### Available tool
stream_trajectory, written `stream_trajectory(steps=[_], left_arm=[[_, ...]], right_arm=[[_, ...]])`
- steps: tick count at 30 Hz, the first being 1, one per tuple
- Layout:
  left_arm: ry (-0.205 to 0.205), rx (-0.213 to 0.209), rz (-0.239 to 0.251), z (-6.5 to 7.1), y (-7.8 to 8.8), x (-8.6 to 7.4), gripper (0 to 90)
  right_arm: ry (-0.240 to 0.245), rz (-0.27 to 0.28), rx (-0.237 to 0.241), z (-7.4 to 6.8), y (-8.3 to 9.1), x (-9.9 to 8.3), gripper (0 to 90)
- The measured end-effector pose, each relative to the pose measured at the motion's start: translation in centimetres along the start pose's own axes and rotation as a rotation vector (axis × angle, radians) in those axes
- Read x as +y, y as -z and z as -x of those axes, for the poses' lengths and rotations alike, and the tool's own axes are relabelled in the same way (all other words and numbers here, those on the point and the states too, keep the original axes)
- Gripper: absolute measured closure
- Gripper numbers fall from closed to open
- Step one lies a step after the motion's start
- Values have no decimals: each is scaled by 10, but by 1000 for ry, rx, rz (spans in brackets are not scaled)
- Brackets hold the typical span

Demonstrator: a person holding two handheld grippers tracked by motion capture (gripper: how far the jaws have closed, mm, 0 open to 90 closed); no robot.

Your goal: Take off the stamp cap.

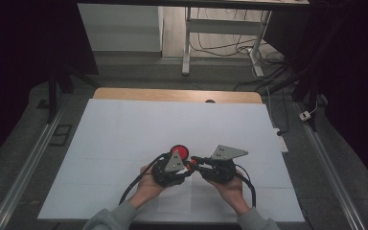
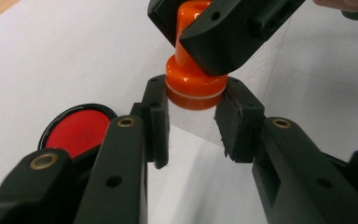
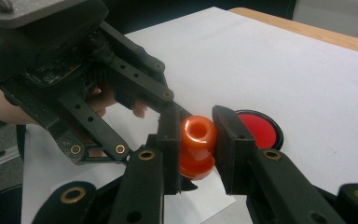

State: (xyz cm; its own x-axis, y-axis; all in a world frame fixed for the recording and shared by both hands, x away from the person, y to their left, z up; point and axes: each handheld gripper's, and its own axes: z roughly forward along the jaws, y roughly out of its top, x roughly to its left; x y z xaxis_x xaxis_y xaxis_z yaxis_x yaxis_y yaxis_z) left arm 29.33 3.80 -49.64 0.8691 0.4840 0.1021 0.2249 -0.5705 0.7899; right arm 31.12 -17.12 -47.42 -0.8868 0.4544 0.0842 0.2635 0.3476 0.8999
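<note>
An orange stamp-shaped piece (image 1: 189,164) with a knob handle and a wider round base hangs between both grippers, just above the white sheet. My right gripper (image 3: 196,133) is shut on its handle (image 3: 198,131). In the left gripper view the base (image 2: 196,86) sits between the tips of my left gripper (image 2: 196,91), and both pads (image 2: 158,116) touch its sides. A red disc with a black rim (image 1: 179,152) lies flat on the sheet just beyond the left gripper; the same disc (image 2: 77,130) lies to the left of the jaws in the left gripper view.
A large white sheet (image 1: 124,139) covers the table, with a wooden edge (image 1: 172,94) showing at the back. Beyond the table stand metal frame legs (image 1: 187,48) and loose cables on the floor. A person's hands and grey sleeves (image 1: 110,218) come in from the bottom.
</note>
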Motion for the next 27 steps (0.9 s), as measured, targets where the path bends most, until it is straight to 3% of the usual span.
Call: stream_trajectory(steps=[27], left_arm=[[-2, 5, -8, 0, -2, -2, 656]], right_arm=[[5, -17, -10, -1, -2, -1, 723]])
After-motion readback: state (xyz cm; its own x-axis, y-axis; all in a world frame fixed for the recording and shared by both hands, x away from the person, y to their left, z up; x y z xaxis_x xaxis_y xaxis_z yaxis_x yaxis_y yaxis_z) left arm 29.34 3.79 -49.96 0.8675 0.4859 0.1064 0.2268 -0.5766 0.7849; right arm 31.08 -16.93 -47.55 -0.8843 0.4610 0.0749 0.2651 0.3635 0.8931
